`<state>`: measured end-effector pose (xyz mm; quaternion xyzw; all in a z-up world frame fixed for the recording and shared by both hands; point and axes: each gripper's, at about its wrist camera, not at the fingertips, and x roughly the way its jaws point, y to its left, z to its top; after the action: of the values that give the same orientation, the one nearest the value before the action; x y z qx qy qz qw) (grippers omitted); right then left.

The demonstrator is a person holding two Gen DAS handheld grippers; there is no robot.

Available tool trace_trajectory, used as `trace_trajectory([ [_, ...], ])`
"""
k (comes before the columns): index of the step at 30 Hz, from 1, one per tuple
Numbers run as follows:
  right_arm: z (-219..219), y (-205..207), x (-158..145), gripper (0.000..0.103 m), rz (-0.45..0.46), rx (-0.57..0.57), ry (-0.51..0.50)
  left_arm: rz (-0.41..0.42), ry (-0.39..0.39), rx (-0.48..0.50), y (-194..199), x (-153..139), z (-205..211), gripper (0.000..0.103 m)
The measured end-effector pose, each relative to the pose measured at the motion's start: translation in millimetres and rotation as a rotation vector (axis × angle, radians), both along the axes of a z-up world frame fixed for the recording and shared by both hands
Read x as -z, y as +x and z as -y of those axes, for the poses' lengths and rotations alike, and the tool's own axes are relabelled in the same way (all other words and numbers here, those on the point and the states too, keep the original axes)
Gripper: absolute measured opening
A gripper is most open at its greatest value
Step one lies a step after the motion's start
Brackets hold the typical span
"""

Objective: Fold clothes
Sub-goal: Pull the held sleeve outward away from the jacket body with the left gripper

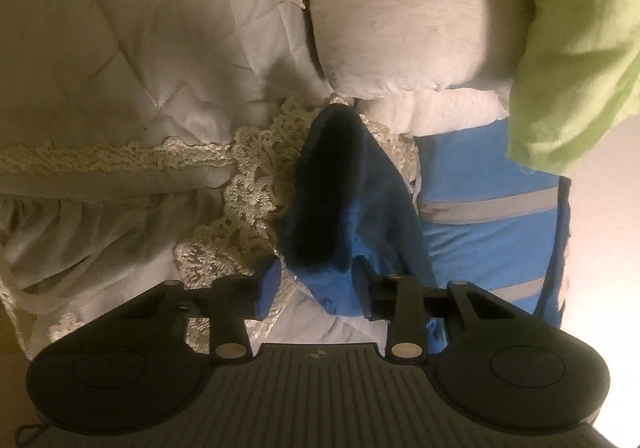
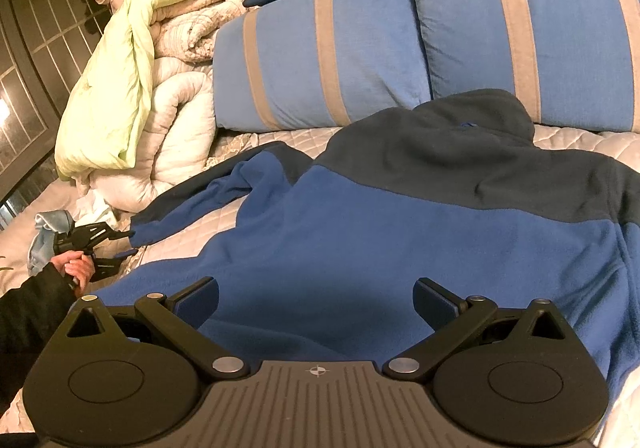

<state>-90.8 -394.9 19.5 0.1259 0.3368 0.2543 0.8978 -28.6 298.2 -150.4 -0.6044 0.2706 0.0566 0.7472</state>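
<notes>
While our right gripper [image 2: 316, 300] hangs wide apart over the fleece, our left gripper [image 1: 316, 284] meets the sleeve cuff.

Ahead of and under the right gripper spreads the soft two-tone blue fleece jacket [image 2: 400, 232] on the quilted bedspread [image 2: 176, 248]; striped blue pillows [image 2: 320, 60] lie beyond. The sleeve cuff [image 1: 340, 208] sits between our left fingers [image 1: 268, 284], narrowly parted; whether they pinch it we cannot tell. Lace trim [image 1: 248, 184] lies just left.

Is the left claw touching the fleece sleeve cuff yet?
Touching. In the left wrist view the sleeve cuff lies between the left claw fingers, its cloth against the right finger; whether both pads press it is unclear.
</notes>
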Motion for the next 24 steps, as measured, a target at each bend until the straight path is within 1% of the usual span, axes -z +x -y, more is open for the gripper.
trace_trajectory([
  [3,1.3,-0.1,0.0,0.103,0.000,0.001,0.003,0.010,-0.029,-0.032,3.6,7.9,1.9,0.035],
  [4,1.2,-0.3,0.0,0.103,0.001,0.002,0.002,0.014,-0.040,-0.044,3.7,10.8,2.9,0.034],
  [5,1.1,-0.7,0.0,0.103,0.002,0.002,0.002,0.016,-0.051,-0.057,3.7,13.3,4.1,0.031],
  [7,0.6,-0.9,0.3,0.103,0.001,0.002,0.002,-0.009,-0.037,-0.062,6.1,11.7,5.1,0.024],
  [9,0.4,-0.8,0.6,0.103,0.000,0.001,0.003,-0.041,-0.006,-0.056,9.9,5.1,4.4,0.023],
  [10,0.5,-0.6,0.6,0.103,0.000,0.001,0.004,-0.060,0.020,-0.047,12.6,-1.3,3.2,0.022],
  [13,1.4,-0.5,0.6,0.103,0.002,0.001,0.006,-0.093,0.152,-0.023,21.4,-32.6,-0.6,0.021],
  [19,4.1,-0.7,1.1,0.103,0.004,0.001,0.016,-0.094,0.429,0.000,28.4,-103.4,-6.0,0.020],
  [21,4.6,-0.9,1.4,0.103,0.005,0.000,0.018,-0.099,0.481,0.021,32.9,-119.4,-7.4,0.019],
  [24,6.3,-1.2,1.3,0.103,0.007,-0.001,0.023,-0.139,0.567,0.056,35.7,-136.3,-5.9,0.019],
])
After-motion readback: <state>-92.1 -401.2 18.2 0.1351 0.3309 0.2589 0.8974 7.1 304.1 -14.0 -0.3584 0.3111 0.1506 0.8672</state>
